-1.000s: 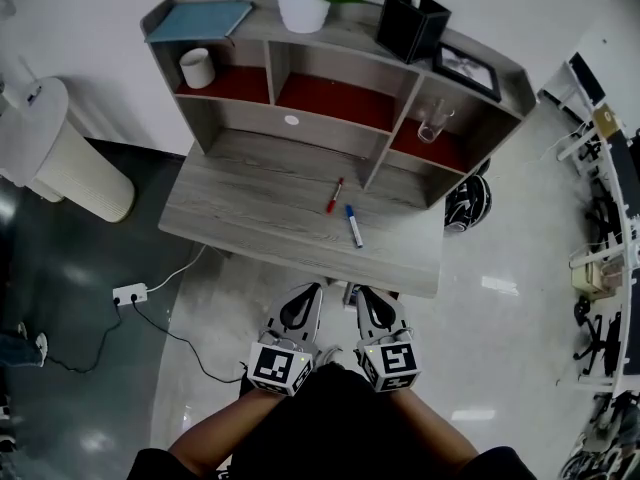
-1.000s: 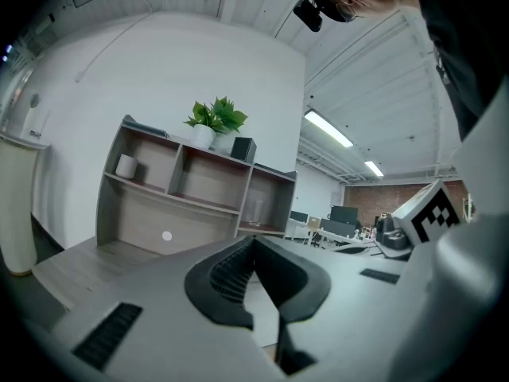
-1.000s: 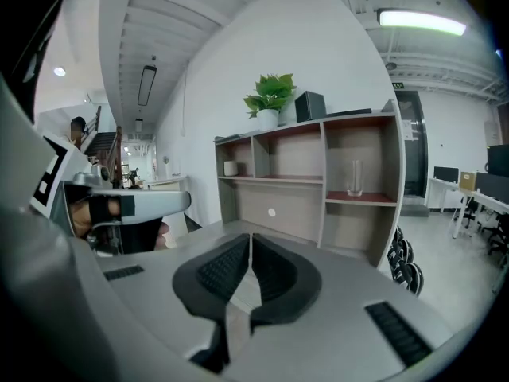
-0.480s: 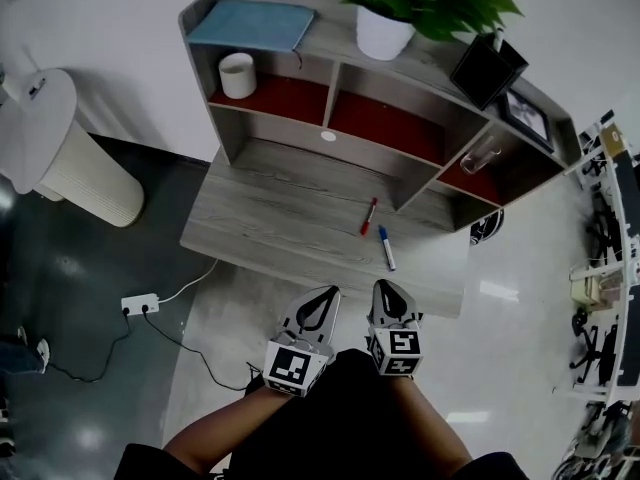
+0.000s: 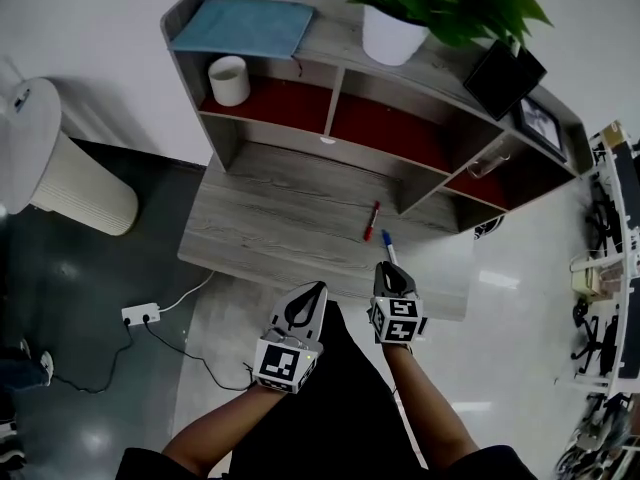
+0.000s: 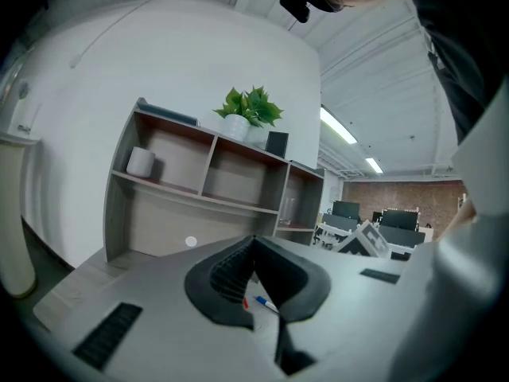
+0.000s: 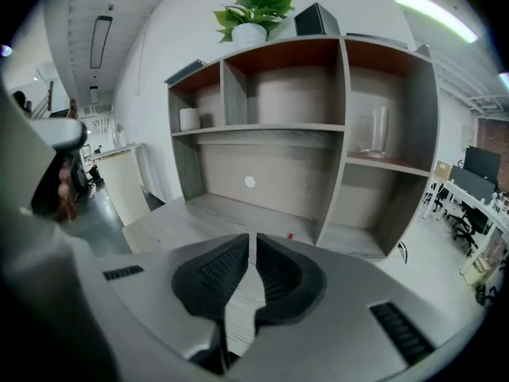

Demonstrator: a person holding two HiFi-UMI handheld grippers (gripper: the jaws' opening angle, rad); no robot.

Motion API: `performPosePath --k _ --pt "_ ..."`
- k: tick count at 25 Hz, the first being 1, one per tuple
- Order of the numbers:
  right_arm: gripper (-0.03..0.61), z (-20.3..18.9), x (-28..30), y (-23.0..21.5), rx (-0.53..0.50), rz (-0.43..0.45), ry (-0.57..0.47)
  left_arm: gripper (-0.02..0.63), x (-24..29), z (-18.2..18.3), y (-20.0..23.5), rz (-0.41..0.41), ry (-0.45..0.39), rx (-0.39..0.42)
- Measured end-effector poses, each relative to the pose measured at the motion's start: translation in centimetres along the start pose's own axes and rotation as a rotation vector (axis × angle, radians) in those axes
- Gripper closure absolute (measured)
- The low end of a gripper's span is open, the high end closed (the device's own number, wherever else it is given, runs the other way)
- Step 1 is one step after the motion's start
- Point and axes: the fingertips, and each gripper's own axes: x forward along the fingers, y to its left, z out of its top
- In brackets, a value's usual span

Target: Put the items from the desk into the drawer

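Nearly abreast, closed left tongs (image 5: 317, 288) and right tongs (image 5: 388, 267) face the desk (image 5: 262, 218).

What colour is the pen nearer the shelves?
The pen is red; the head view shows it best.

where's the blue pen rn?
Head view: the blue pen lies on the desk, right of centre near the front edge, just right of the red pen, its near end at the right gripper.

White wall (image 5: 90, 18) at 12 o'clock. Grey wood desk (image 5: 270, 218) with shelf unit (image 5: 340, 46) at centre. Glossy pale floor (image 5: 520, 368) at 4 o'clock, dark floor (image 5: 60, 278) at 8 o'clock. Ceiling strip light (image 6: 338, 126) on.
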Motion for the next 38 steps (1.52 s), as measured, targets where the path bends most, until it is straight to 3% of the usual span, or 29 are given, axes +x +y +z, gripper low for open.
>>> performPosePath --k 5,11,17,22,38 --pt "0.552 -1.8 4.1 -1.2 -0.001 -0.012 0.065 0.601 2.9 0.3 1.3 0.014 0.017 -0.009" --pt "0.551 -4.3 8.8 -2.6 0.042 0.012 0.15 0.601 6.9 1.7 1.3 -0.024 0.006 0.019" --pt "0.548 -6.4 12.6 -4.0 0.069 -0.002 0.243 0.601 8.3 0.4 1.5 -0.029 0.059 0.013" --pt "0.5 -7.2 15.8 -5.0 0.126 -0.01 0.26 0.601 9.2 -0.1 2.1 -0.032 0.077 0.019" --pt "0.489 -9.8 20.6 -6.9 0.195 -0.063 0.37 0.601 10.8 -0.4 2.9 0.0 0.104 0.015"
